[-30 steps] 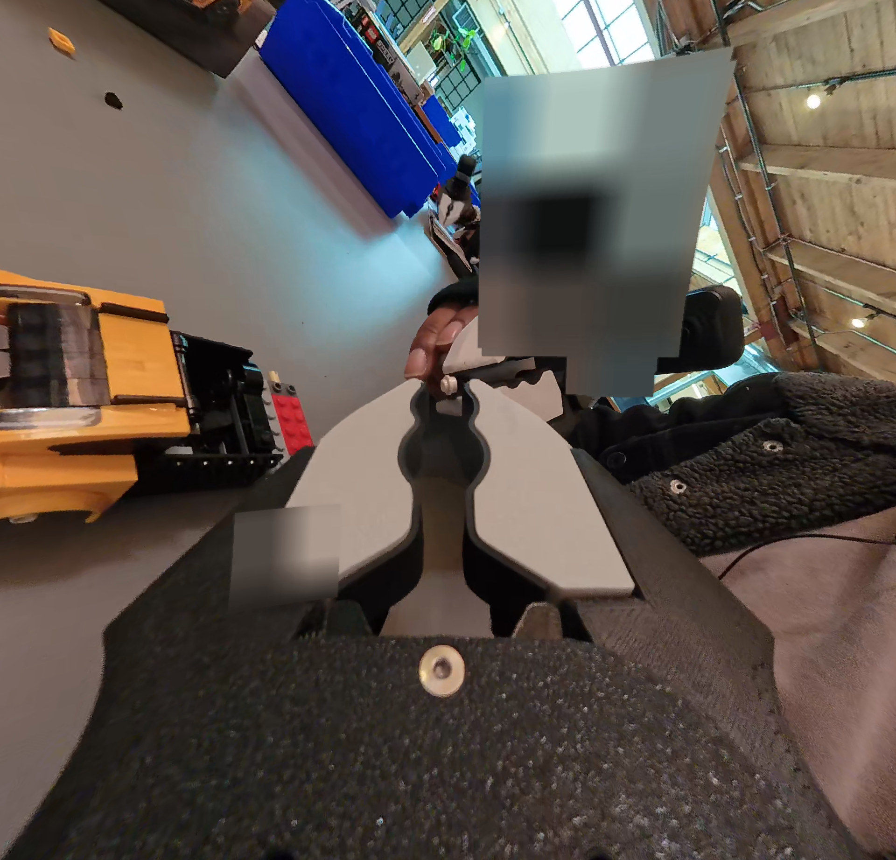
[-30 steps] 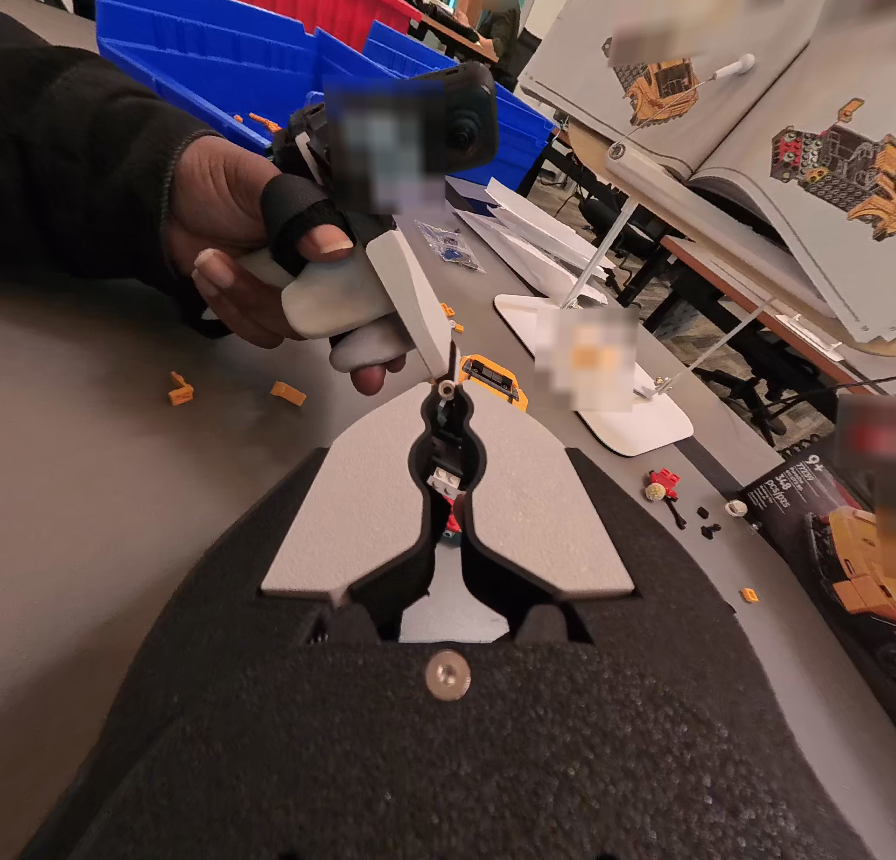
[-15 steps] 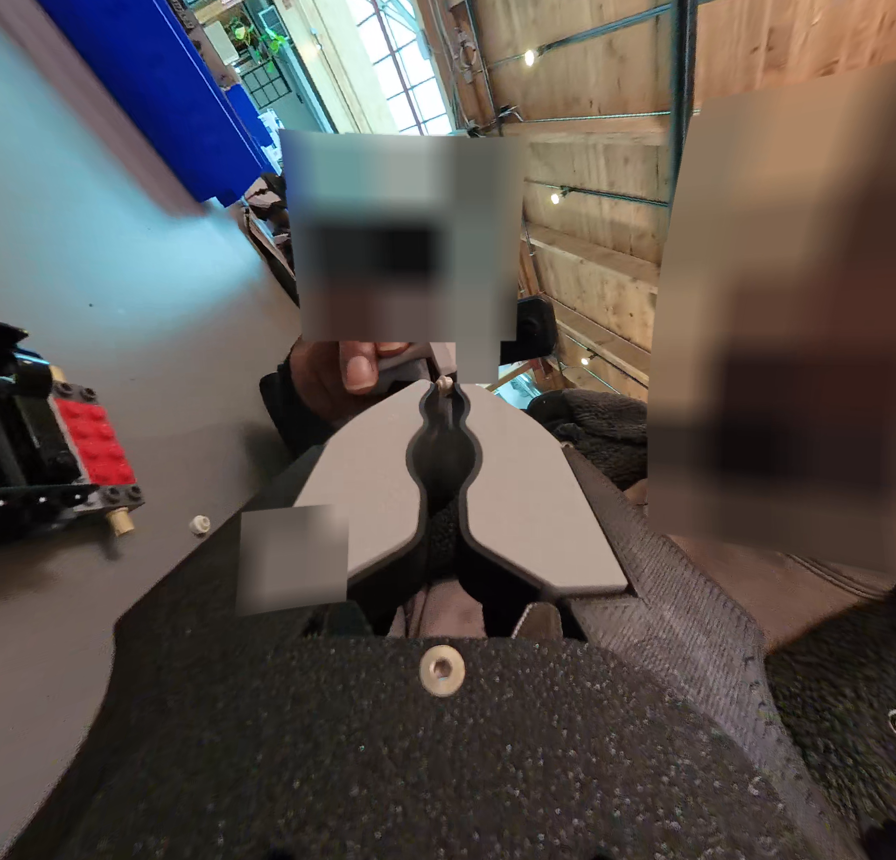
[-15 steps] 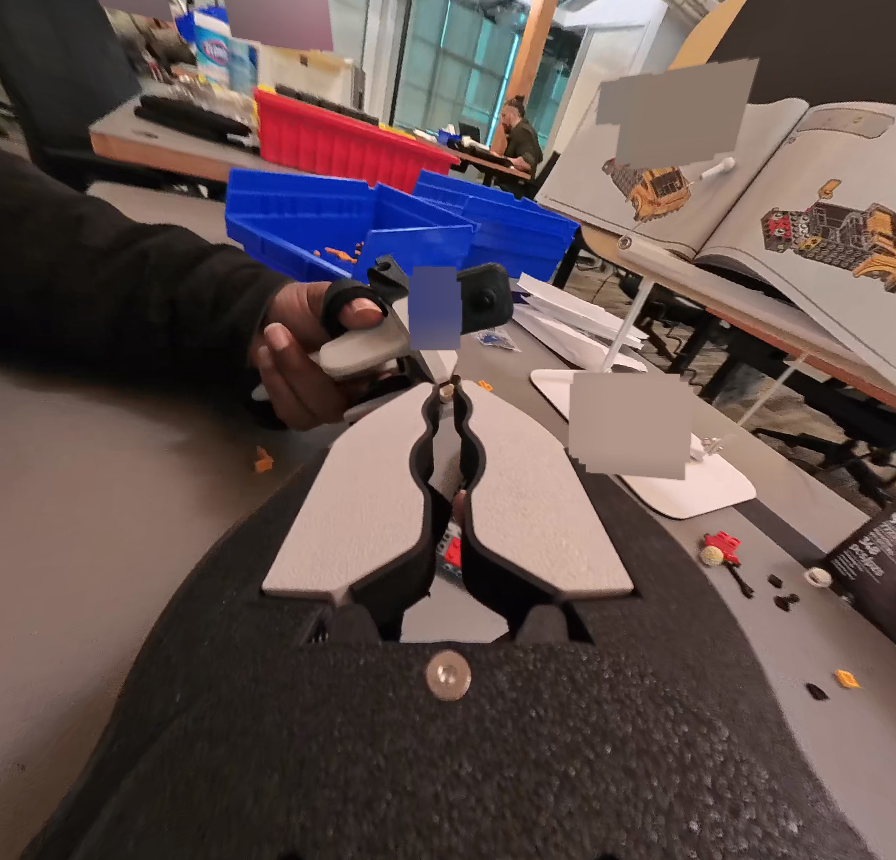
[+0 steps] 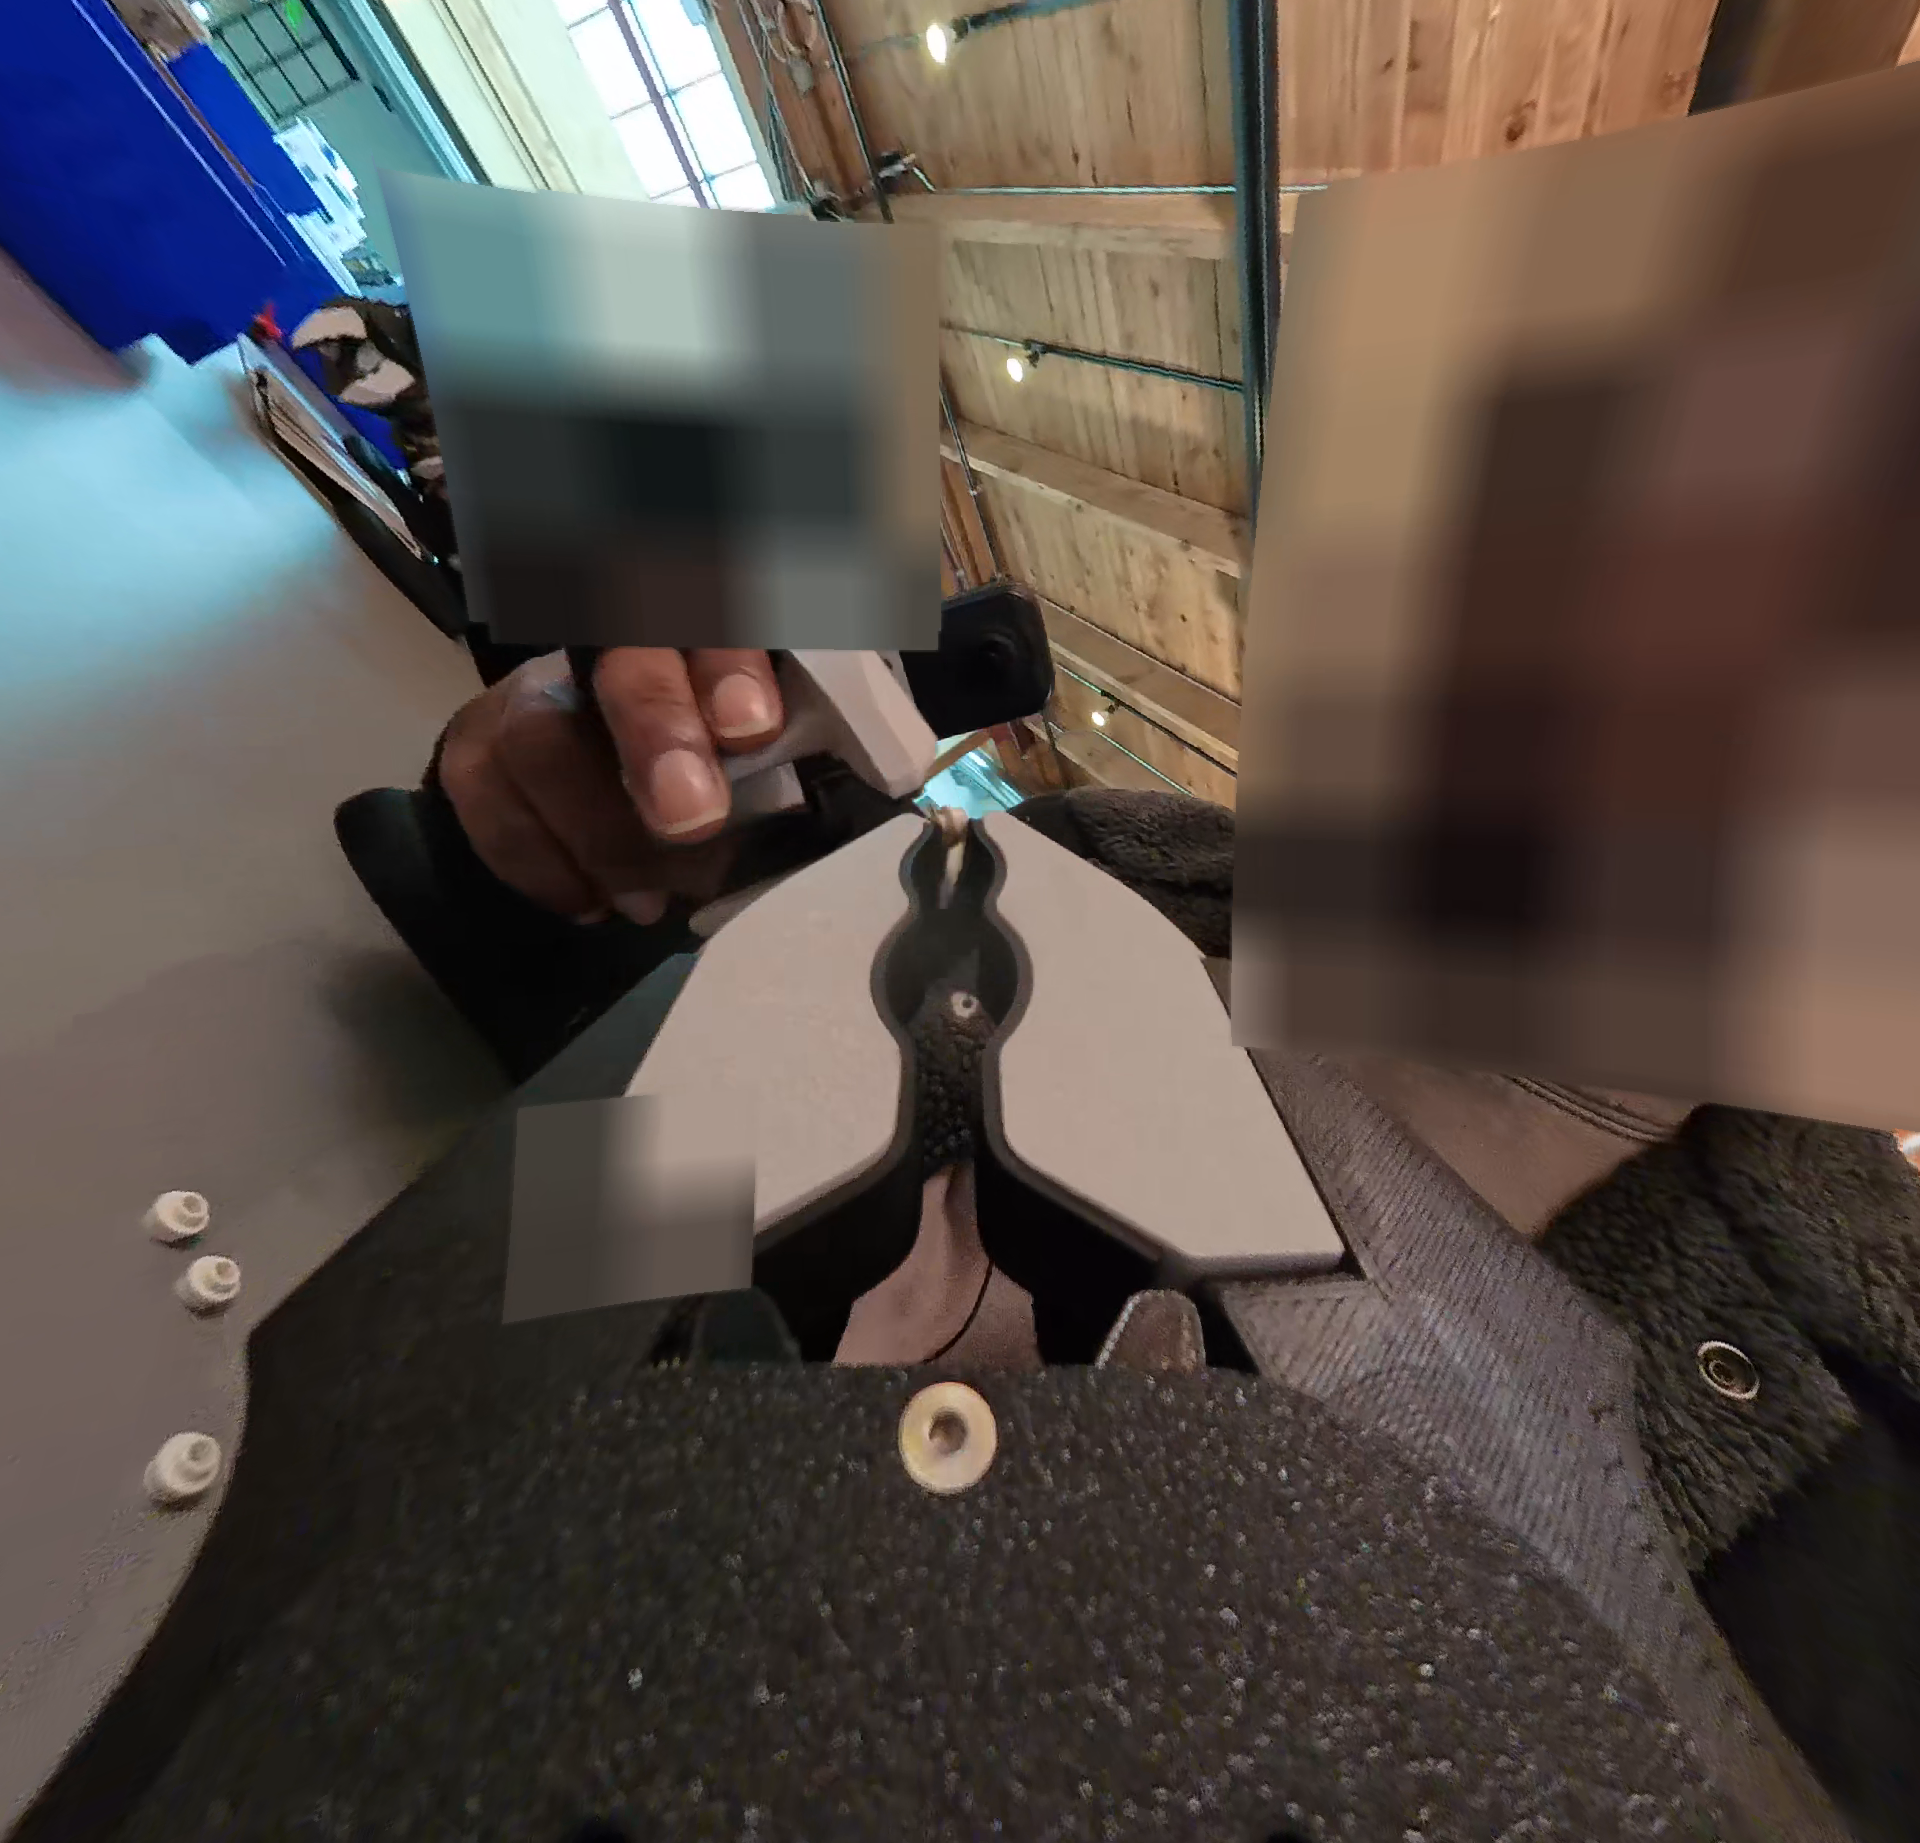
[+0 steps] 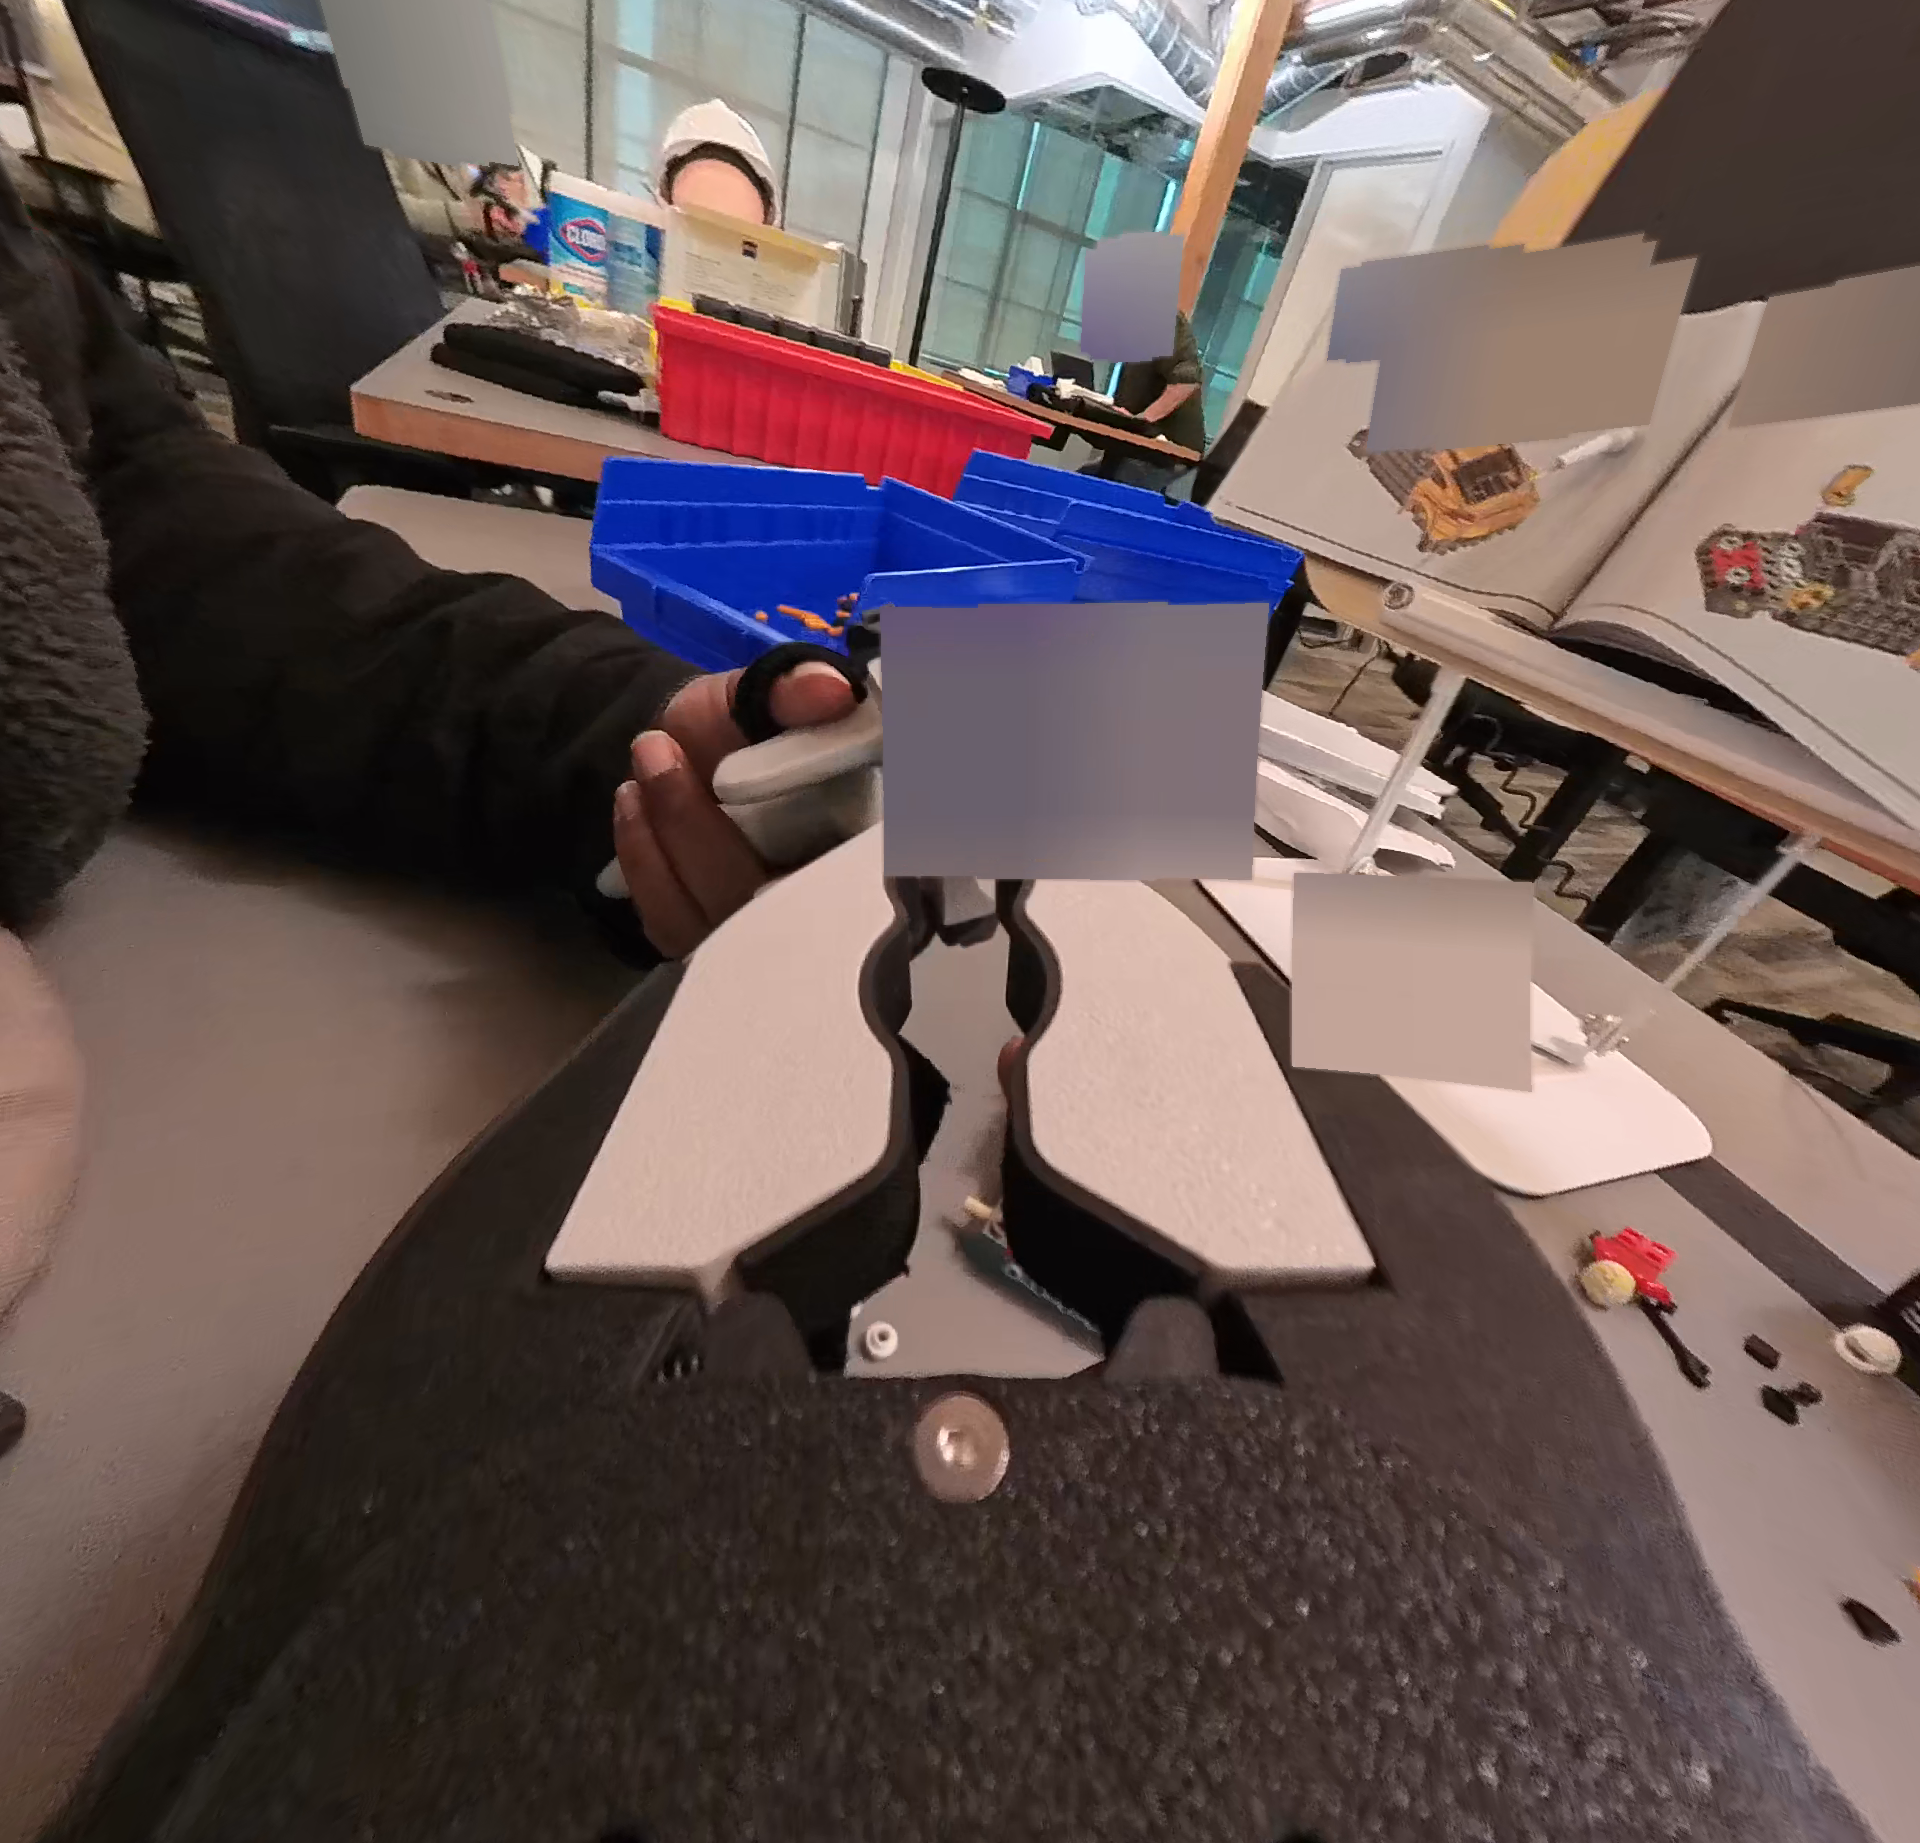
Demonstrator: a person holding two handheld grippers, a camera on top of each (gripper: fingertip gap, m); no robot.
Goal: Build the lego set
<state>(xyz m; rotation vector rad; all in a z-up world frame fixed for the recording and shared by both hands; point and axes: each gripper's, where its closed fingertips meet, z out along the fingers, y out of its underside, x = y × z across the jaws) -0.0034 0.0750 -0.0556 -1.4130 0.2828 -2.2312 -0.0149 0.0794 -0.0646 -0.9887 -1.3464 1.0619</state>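
Left wrist view, left to right:
- Three small white round studs (image 5: 177, 1217) lie on the grey bench (image 5: 156, 858), near the left edge and well apart from the fingertips.
- Blue bins (image 5: 94, 152) are seen far off at upper left.
- The right hand (image 5: 582, 785) is seen mid-frame. The tip of the tool it holds comes in from the upper left, just beside the pale piece. Actual contact cannot be told.
- The left hand-held gripper (image 5: 948, 843) is nearly closed, with a small pale piece (image 5: 948, 825) pinched at the very tips. The piece's long axis runs along the fingers and points away from the camera. It is held in the air, off the bench.
- A dark fleece sleeve (image 5: 1143, 858) lies close behind on the right.

Right wrist view, left to right:
- The left hand (image 6: 686, 817) is seen just left of centre.
- The fingers of the right hand-held gripper (image 6: 951, 905) stand apart with nothing gripped. Their tips are covered by a blurred patch, and a grey fingertip of the other tool stands in the gap.
- Blue bins (image 6: 831, 557) and a red bin (image 6: 831, 401) stand beyond.
- On the right are a white stand base (image 6: 1507, 1128) and an open picture book (image 6: 1662, 557).
- A red piece (image 6: 1631, 1256) and black bits (image 6: 1787, 1393) are scattered at lower right, well apart.
- Open bench is seen at lower left.
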